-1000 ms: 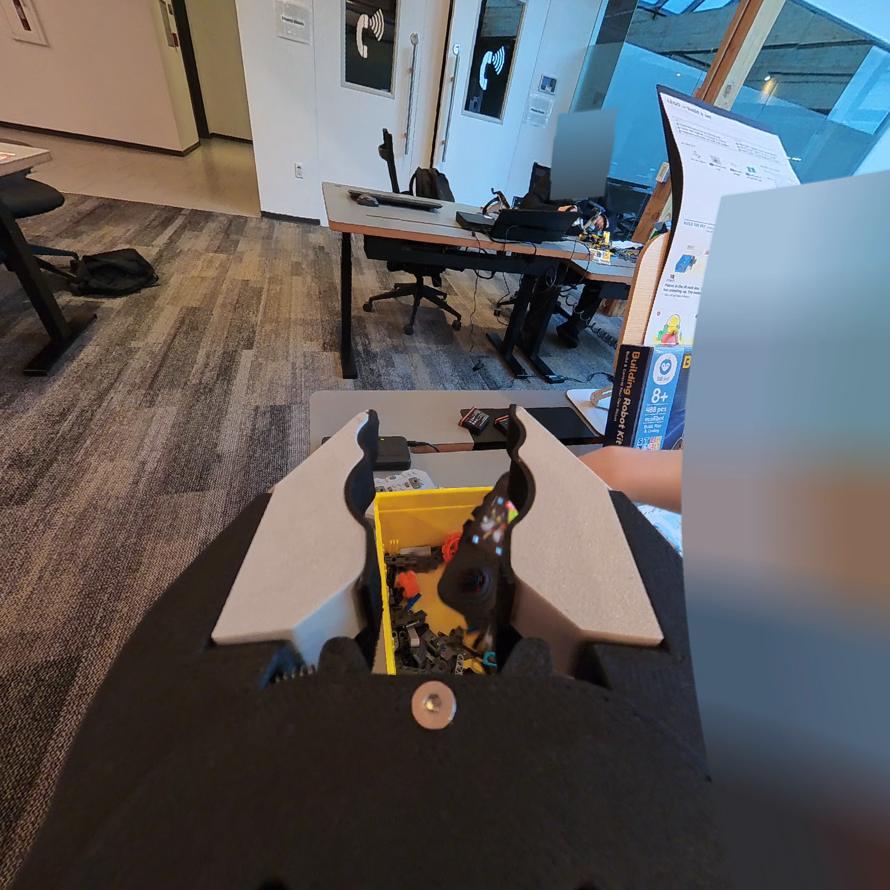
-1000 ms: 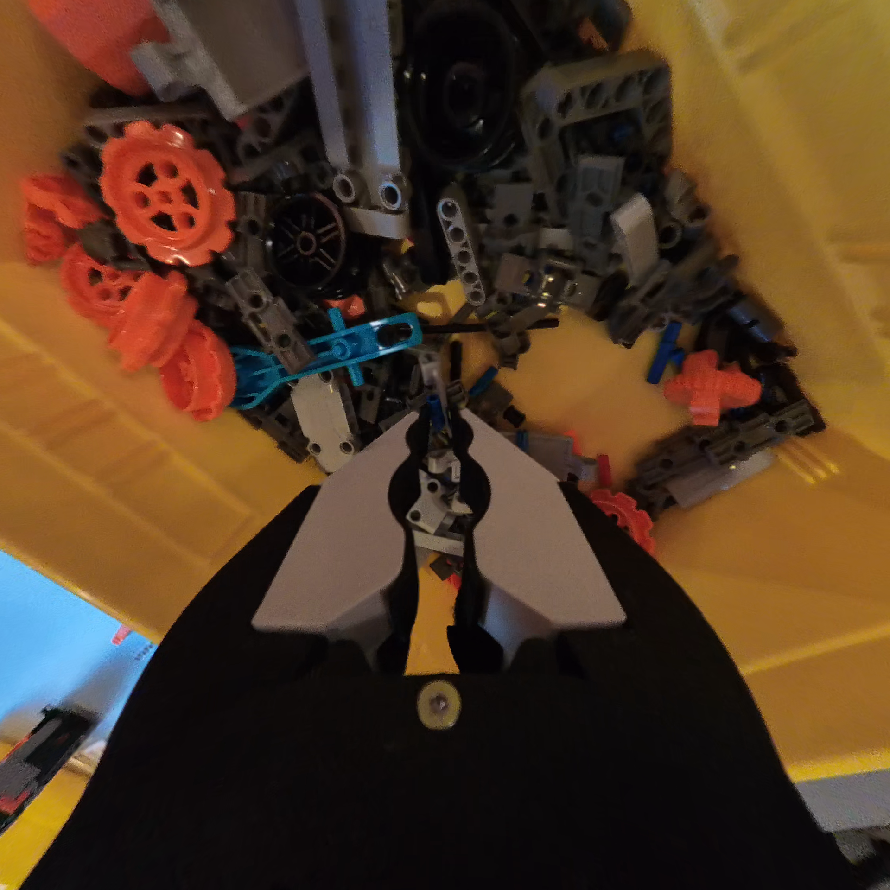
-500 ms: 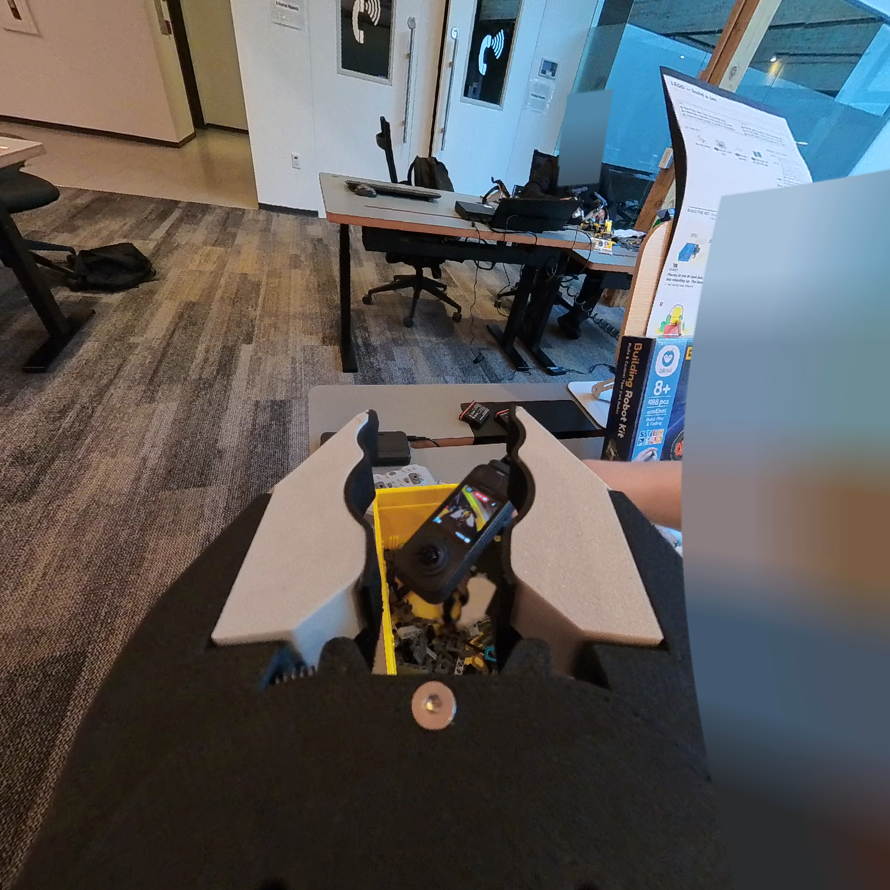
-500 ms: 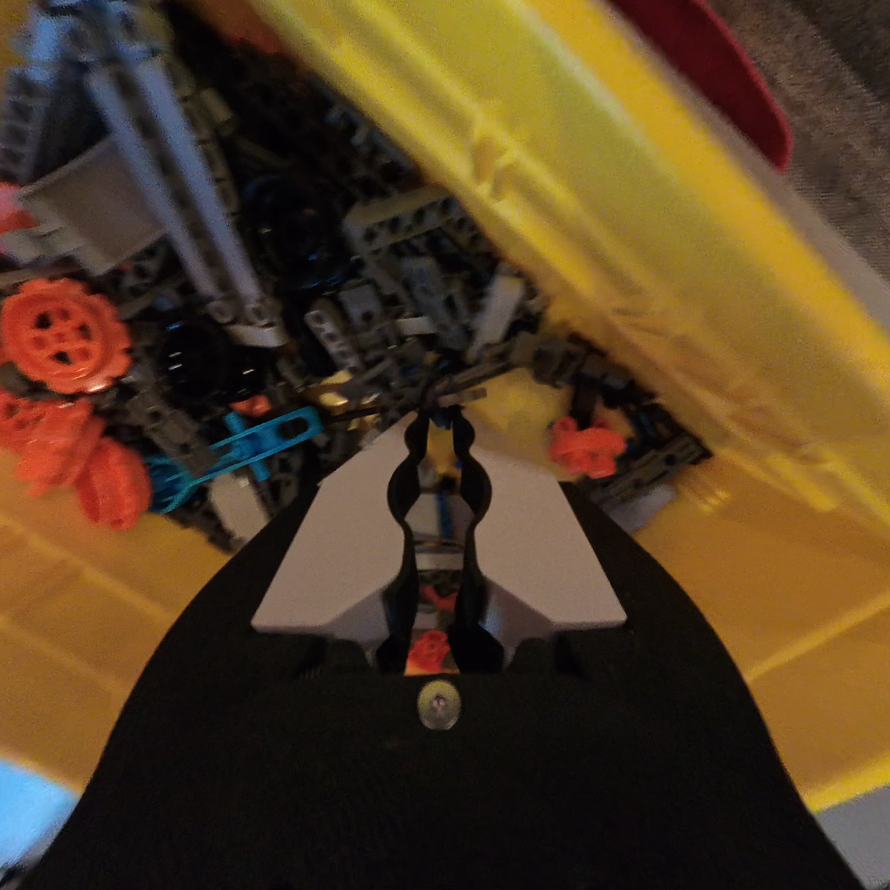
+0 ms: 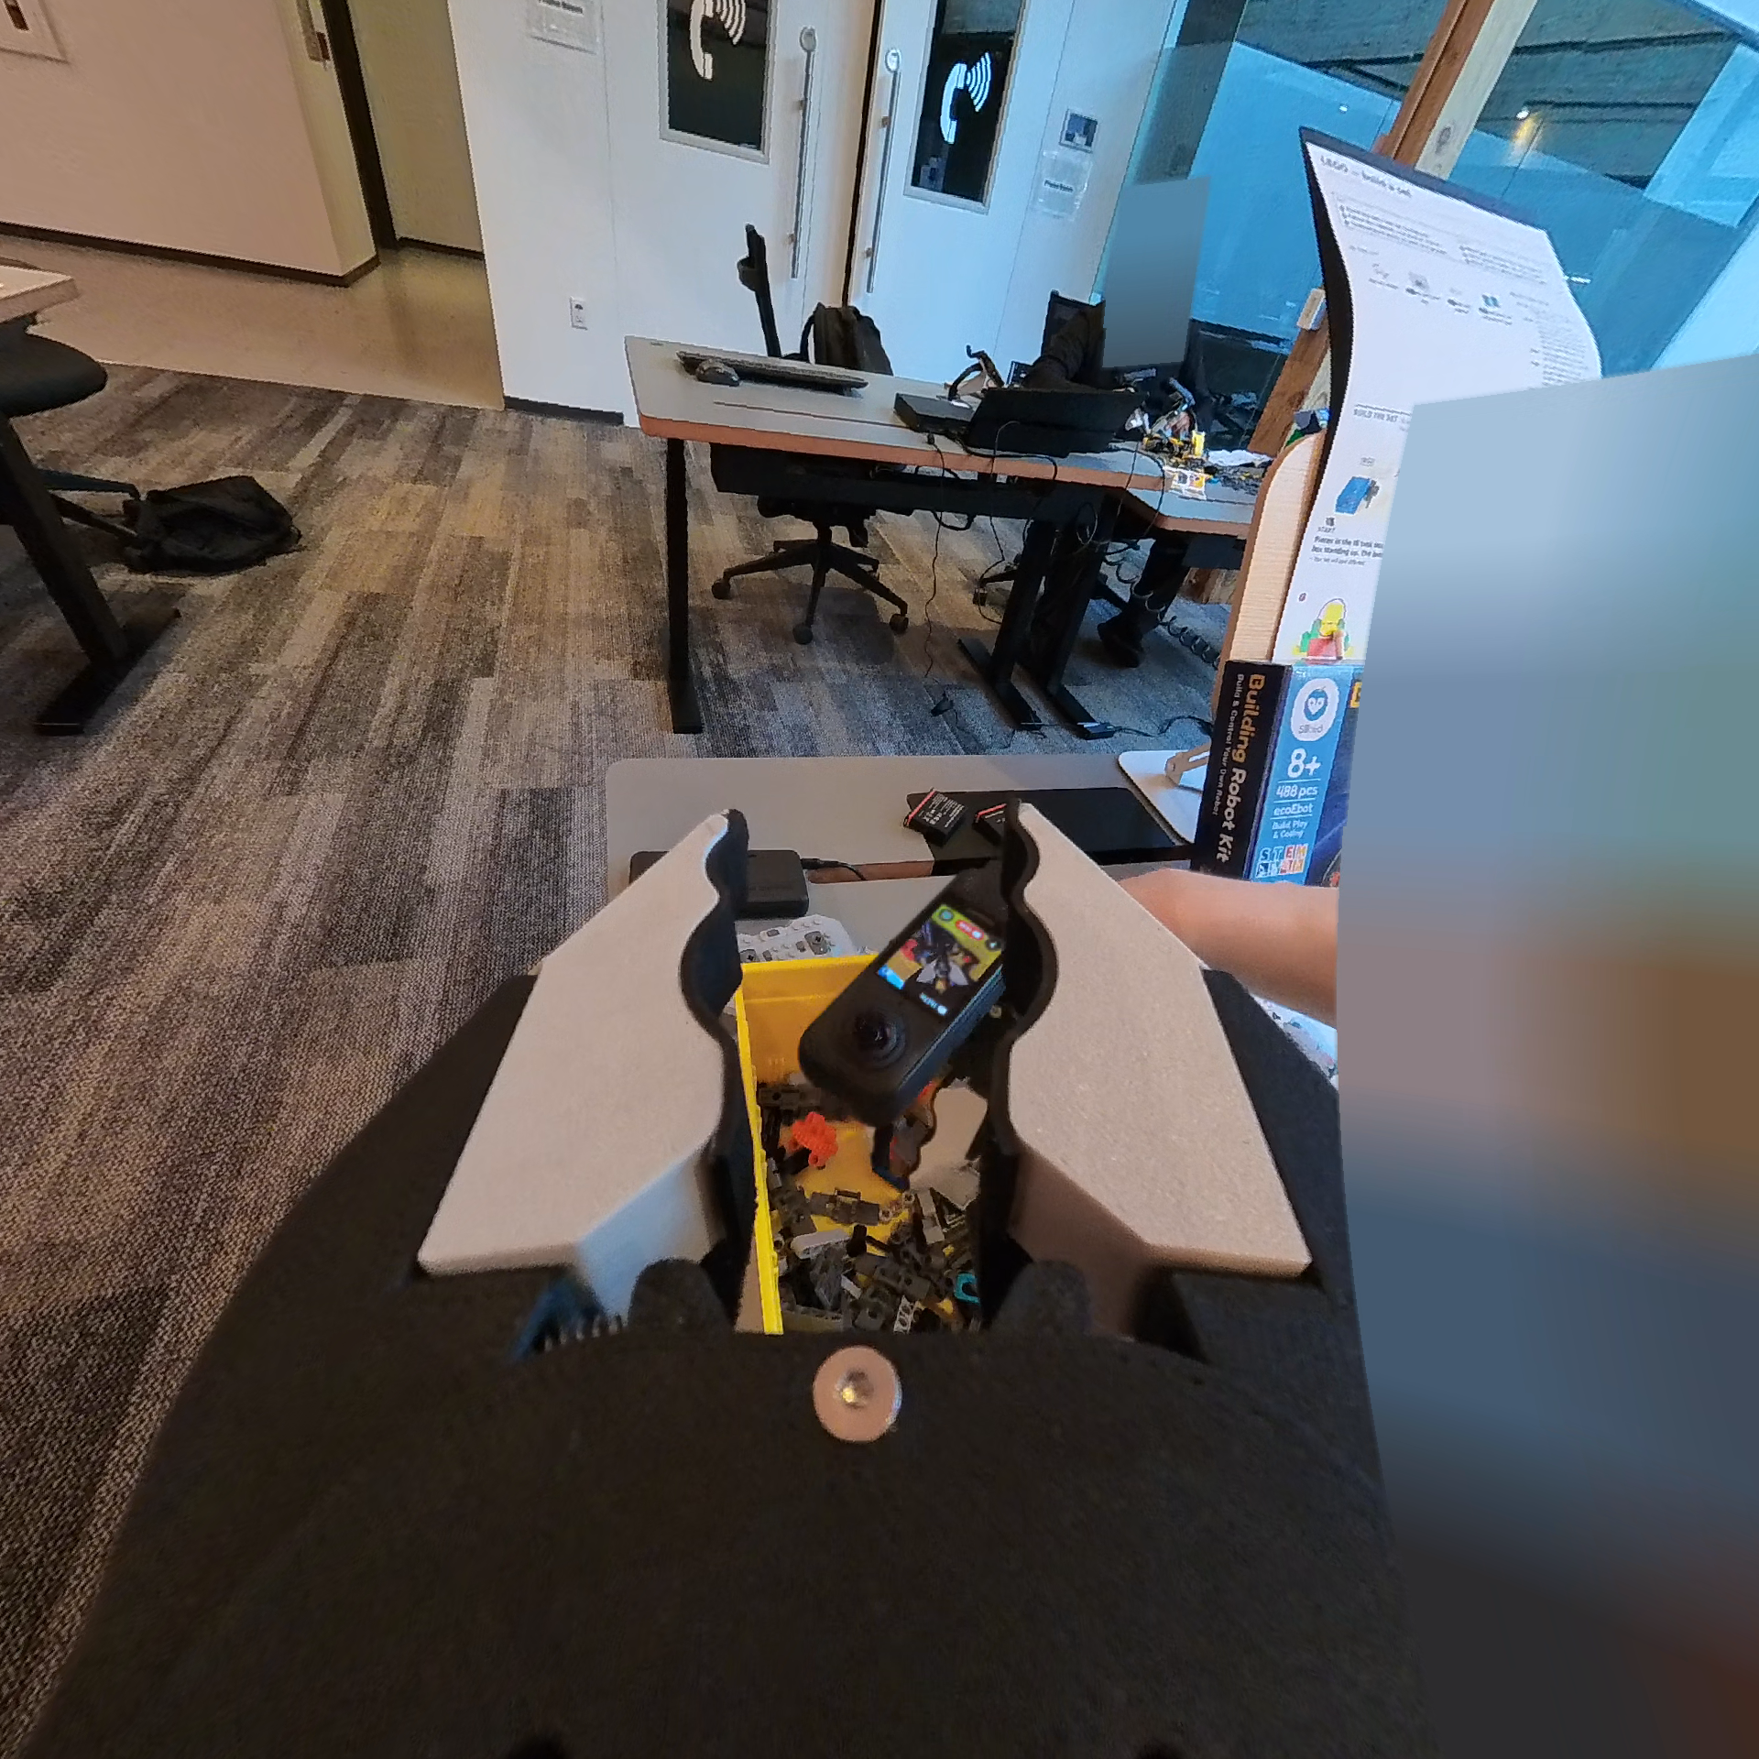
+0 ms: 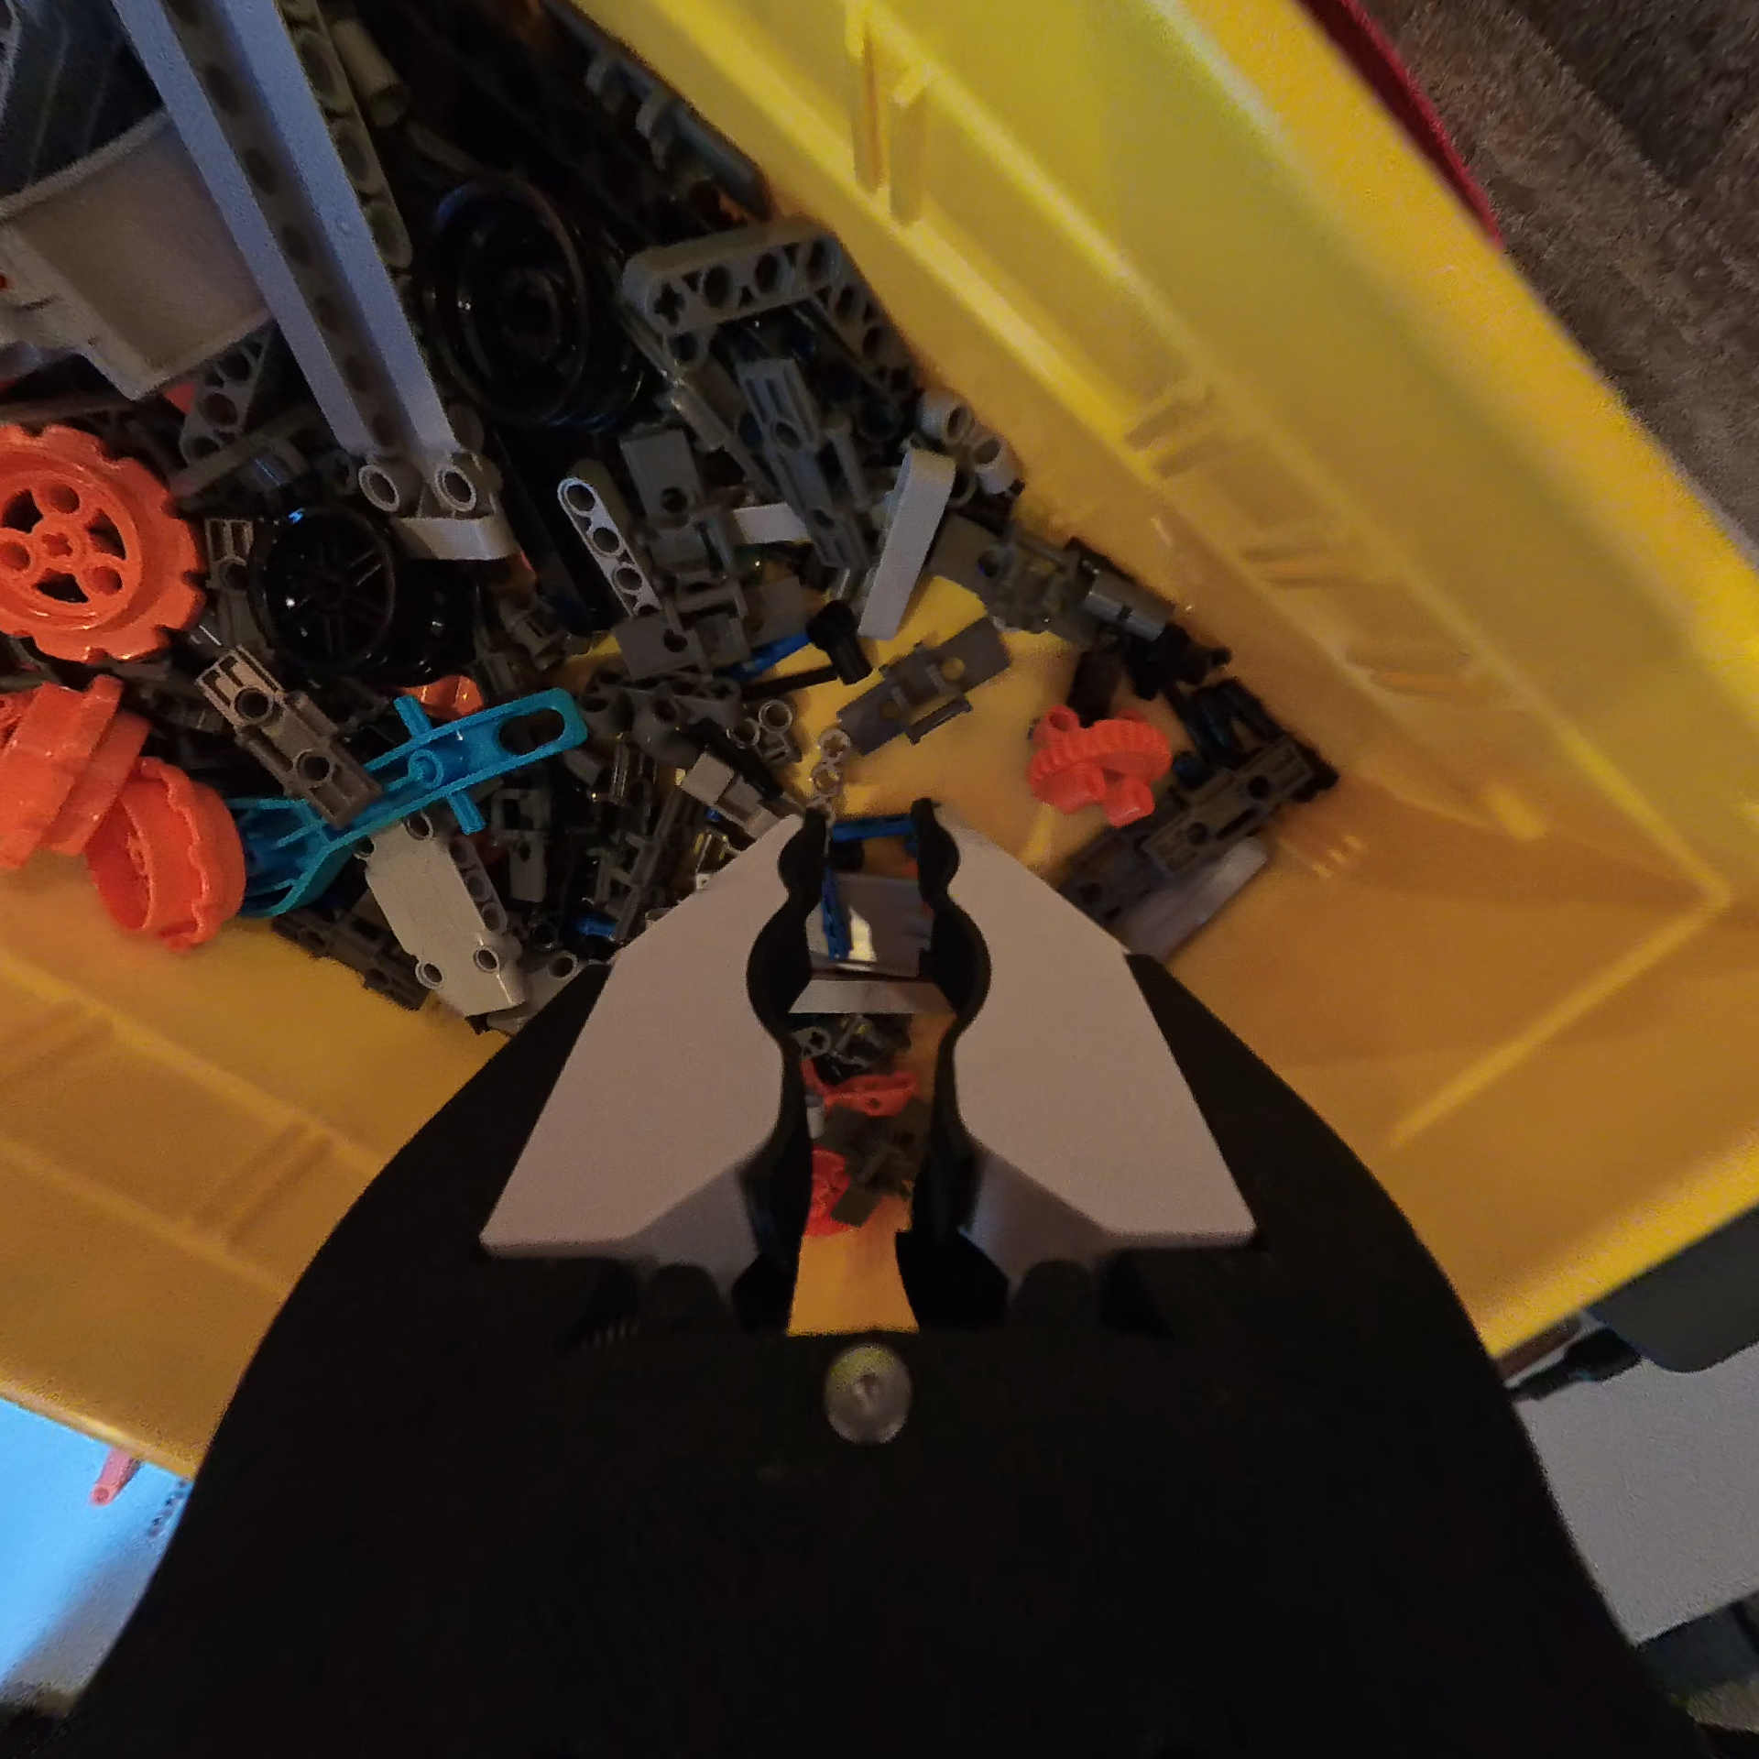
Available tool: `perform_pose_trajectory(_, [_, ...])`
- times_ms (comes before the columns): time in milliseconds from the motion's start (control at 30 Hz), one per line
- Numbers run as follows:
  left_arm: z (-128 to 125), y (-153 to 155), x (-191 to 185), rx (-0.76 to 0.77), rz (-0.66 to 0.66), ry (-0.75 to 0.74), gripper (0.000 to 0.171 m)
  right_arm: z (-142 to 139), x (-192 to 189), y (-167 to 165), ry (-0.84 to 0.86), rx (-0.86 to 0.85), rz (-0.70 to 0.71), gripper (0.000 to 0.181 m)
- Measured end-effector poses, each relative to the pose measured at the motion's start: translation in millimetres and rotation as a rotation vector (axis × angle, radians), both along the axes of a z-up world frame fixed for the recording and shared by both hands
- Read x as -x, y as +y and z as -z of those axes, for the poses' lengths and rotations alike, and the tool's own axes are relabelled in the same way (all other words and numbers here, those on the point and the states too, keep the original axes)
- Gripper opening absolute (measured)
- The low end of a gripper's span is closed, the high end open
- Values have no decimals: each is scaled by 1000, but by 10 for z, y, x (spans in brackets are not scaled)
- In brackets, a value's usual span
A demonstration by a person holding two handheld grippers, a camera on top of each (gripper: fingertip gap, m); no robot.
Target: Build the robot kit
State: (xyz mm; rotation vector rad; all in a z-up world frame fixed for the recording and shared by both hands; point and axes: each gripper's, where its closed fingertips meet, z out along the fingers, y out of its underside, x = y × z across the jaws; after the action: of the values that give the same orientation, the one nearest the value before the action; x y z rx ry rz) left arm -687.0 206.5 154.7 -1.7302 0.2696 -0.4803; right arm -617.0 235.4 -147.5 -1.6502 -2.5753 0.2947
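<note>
**Two grippers over a yellow bin of building parts**

The right gripper (image 6: 868,820) hangs inside the yellow bin (image 6: 1333,495), its jaws slightly parted around a small grey-and-blue piece (image 6: 880,919) — whether they pinch it I cannot tell. An orange gear (image 6: 1095,761) lies near the bin's corner. The left gripper (image 5: 871,842) stands open and empty above the bin's edge; beyond it, the bench (image 5: 761,790) and a blue kit box (image 5: 1280,771).

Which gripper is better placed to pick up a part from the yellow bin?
Right, probably. The right gripper is down inside the yellow bin, directly over the loose parts. The left gripper hangs open above the bin's rim.
</note>
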Motion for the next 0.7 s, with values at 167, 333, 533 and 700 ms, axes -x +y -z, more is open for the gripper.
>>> perform_pose_trajectory(167, [-5, -5, -6, -2, 3, -1, 50, 88, -14, -33, -28, -10, 17, 23])
perform_pose_trajectory(333, [-6, -4, -13, -3, 5, 0, 50, 24, 245, 43, 78, 5, 107, 30])
perform_pose_trajectory(533, [13, 6, -32, 5, 7, 10, 51, 16, 587, -61, 197, 61, 128, 34])
perform_pose_trajectory(700, [18, 3, -33, 7, 10, 10, 50, 163, 321, -64, 52, 7, 98, 16])
